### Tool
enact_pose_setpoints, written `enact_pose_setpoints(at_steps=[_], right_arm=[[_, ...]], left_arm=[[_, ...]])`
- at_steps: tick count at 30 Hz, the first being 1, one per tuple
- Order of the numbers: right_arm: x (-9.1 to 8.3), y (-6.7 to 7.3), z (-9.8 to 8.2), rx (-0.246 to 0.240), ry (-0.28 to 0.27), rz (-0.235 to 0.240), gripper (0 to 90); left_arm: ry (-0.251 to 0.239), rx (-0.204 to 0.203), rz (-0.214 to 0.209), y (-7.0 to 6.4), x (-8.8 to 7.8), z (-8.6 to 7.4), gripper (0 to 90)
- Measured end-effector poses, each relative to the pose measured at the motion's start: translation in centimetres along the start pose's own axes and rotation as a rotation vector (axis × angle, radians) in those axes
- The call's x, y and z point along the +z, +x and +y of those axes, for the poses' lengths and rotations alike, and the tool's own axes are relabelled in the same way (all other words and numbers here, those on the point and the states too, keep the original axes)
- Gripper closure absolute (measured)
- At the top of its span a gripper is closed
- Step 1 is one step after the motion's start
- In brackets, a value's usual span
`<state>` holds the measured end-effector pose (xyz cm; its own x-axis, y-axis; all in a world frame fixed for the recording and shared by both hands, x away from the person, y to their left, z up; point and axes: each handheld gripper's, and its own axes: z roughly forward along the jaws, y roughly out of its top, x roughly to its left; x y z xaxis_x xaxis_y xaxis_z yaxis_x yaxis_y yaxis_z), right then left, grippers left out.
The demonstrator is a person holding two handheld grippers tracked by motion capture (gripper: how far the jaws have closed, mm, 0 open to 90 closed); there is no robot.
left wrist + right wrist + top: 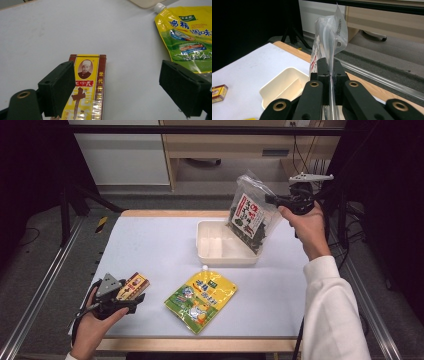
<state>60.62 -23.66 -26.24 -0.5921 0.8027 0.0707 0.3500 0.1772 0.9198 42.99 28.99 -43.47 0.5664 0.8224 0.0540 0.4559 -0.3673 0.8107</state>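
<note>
A red and yellow box [133, 286] lies on the white table near its front left corner. My left gripper [134, 296] rests low at it with jaws open; in the left gripper view the box [87, 82] lies between the jaws of the left gripper [117, 82], close against the left pad [58, 87] and well apart from the right one. My right gripper [274, 199] is shut on the edge of a clear bag of dark dried leaves [248, 217], which hangs tilted over the right end of a cream tray [210, 254]. In the right gripper view the right gripper [331, 72] pinches the bag's plastic [329, 32].
A yellow-green spouted pouch [201, 300] lies flat in front of the tray, also in the left gripper view [187, 37]. The tray [279, 85] has a divider inside. Metal rails run along both table sides; a wooden bench stands beyond the far edge.
</note>
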Motion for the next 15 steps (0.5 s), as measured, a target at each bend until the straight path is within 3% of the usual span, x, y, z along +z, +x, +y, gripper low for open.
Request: enact_pose_setpoints(at_steps=[5, 9, 15], right_arm=[[0.1, 0.1, -0.2, 0.006, -0.001, -0.002, 88.4], [0.6, 0.2, -0.5, 0.005, 0.049, -0.010, 88.3], [1.7, 0.2, -1.4, 0.017, 0.066, -0.001, 88.1]], left_arm=[[-0.001, 0.000, 0.000, -0.1, 0.0, 0.0, 13.2], [-0.002, -0.001, -0.003, 0.0, 0.0, 0.0, 13.2], [-0.003, -0.003, -0.003, 0.0, -0.1, 0.0, 13.2]])
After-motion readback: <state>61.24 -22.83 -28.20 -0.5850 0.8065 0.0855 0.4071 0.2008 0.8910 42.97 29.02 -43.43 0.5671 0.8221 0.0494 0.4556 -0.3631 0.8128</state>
